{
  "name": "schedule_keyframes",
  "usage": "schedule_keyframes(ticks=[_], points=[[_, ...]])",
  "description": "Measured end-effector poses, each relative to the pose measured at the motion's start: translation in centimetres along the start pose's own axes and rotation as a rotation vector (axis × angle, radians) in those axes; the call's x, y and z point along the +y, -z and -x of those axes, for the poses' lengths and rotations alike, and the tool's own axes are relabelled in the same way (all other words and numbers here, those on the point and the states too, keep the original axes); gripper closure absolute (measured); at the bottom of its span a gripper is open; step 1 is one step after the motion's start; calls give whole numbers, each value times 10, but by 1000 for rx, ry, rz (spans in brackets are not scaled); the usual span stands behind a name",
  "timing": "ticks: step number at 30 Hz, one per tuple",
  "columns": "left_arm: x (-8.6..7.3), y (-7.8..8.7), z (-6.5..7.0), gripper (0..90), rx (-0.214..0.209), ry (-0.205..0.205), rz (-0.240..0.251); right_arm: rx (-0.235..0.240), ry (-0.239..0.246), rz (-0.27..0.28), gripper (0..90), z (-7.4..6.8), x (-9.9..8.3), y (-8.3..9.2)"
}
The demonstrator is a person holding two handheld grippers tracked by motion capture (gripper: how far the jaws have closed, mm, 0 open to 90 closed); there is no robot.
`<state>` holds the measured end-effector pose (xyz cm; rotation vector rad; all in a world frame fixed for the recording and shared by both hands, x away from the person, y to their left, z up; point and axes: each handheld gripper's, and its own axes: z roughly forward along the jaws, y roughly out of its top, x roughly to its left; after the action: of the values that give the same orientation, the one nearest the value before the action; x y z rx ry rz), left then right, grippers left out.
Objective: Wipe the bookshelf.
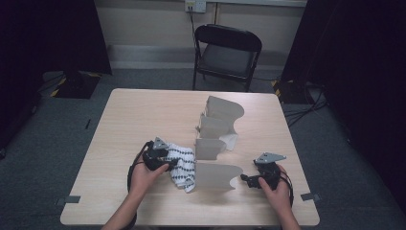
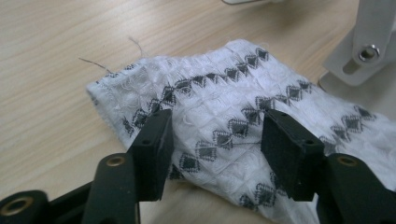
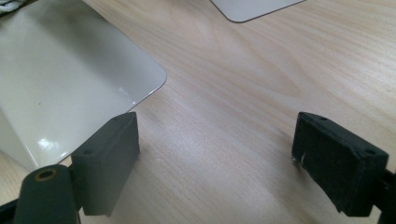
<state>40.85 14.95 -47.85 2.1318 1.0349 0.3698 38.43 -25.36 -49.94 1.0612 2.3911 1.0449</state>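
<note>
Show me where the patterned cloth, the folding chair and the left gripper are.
Cloth [image 2: 219, 112], left gripper view, on its white diamond-patterned top.
Chair [image 1: 225, 60], high view, on its dark seat.
Left gripper [image 2: 215, 149], left gripper view, midway between its two black fingertips, over the cloth.

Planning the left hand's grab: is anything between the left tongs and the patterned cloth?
Nothing visible. The left tongs stand open right over the cloth, a pad at each side; the grey dividers stand beyond the cloth.
</note>
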Motion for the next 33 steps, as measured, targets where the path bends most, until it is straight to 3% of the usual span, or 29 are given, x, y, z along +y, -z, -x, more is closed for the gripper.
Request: schedule_keyframes(ticks=[2,7,9,13,18,21,26,28,30,33], points=[[0,3,2,403,-6,16,21,0,2,2,141,0,0,0],[-1,16,9,369,-16,-13,38,0,2,1,141,0,0,0],[-2,19,18,355,-48,-23,44,0,3,2,141,0,0,0],[-7,10,26,322,-53,-57,25,-1,2,1,141,0,0,0],[-16,2,28,338,-44,-102,5,-1,2,1,141,0,0,0],[-15,1,28,345,-43,-109,-4,1,3,2,141,0,0,0],[-9,5,29,373,-23,-114,3,0,3,2,140,0,0,0],[-7,5,27,376,-14,-97,20,1,3,2,140,0,0,0],[-6,0,24,357,-12,-74,17,1,3,2,140,0,0,0],[-9,-7,22,324,-13,-78,12,1,3,2,140,0,0,0]])
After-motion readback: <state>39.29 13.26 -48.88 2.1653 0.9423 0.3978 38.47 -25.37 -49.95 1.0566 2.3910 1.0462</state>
